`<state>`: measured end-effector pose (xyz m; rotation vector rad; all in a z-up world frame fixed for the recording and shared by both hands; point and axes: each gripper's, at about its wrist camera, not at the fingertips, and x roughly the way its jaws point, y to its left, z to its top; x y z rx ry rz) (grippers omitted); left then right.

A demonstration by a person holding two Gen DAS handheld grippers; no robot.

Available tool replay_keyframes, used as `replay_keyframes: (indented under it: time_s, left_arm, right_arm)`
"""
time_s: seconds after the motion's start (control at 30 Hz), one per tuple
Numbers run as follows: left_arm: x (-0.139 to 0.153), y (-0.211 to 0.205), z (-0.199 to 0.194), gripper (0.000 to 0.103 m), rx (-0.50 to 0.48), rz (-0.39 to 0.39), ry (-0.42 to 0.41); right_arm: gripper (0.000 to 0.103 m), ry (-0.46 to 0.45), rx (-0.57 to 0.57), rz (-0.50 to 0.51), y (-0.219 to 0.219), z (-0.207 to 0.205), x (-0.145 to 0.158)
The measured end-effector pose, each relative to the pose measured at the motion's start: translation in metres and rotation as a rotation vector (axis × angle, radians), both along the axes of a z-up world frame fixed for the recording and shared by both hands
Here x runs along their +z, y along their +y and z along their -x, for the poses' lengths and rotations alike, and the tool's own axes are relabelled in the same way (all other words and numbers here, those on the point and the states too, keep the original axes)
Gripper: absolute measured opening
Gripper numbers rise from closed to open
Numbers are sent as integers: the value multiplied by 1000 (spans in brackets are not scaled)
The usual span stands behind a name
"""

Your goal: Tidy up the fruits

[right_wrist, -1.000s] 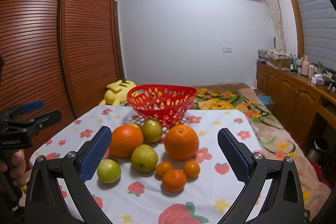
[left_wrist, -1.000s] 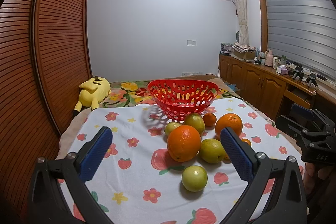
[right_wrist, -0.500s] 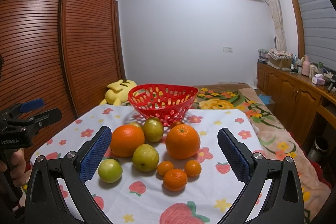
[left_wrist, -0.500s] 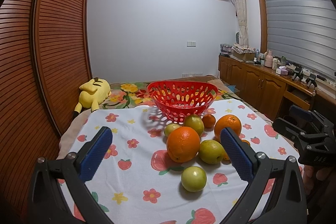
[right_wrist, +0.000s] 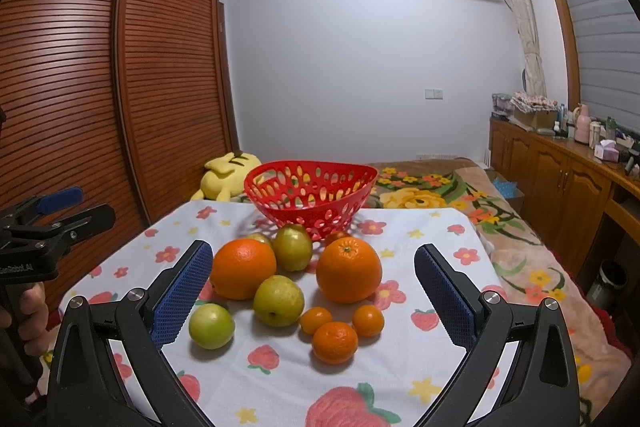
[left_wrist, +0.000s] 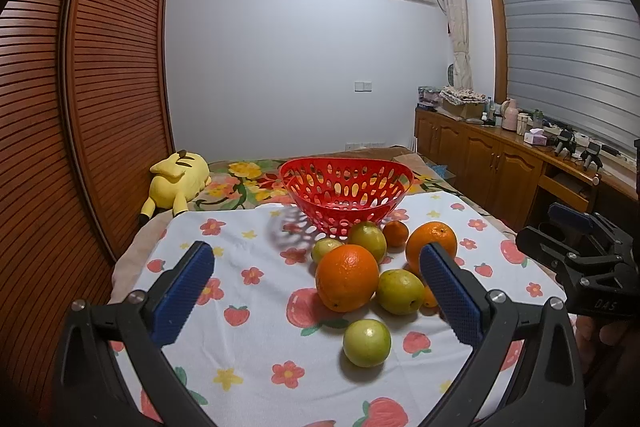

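Both the left tool (left_wrist: 316, 281) and the right tool (right_wrist: 314, 285) are spread wide, gripping nothing. Ahead of them, a flower-print cloth (right_wrist: 432, 239) covers the desk. Beyond it are a louvred wardrobe (right_wrist: 120, 99) and a white wall (right_wrist: 360, 67).

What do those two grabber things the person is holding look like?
Both look alike. The left gripper and the right gripper each have two black angular plastic arms with silver screws, ending in blue bumpy-textured pads. Small white lettering marks their black bodies. No cables or sleeves show.

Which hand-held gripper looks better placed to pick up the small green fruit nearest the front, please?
Probably the left hand-held gripper: the small green fruit lies between its open fingers, whereas it sits beside the right hand-held gripper's left finger.
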<state>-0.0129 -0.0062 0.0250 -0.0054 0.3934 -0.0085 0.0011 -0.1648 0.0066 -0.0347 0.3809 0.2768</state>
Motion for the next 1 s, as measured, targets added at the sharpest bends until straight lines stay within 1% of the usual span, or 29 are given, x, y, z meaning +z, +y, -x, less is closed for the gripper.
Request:
replay_keyframes:
  time_s: [0.3, 0.37, 0.83, 1.0]
  left_arm:
    - [-1, 0, 1, 103, 1, -1, -2]
    - [-1, 0, 1, 103, 0, -1, -2]
    - [0, -1, 1, 103, -1, -2, -1]
    - [-6, 1, -3, 103, 0, -3, 12]
  right_arm:
    - [103, 1, 1, -2, -6, -1, 2]
    - [103, 0, 1, -1, 2, 1, 1]
    - [103, 5, 4, -1, 8, 0, 0]
    - [103, 17, 4, -3, 2, -6, -4]
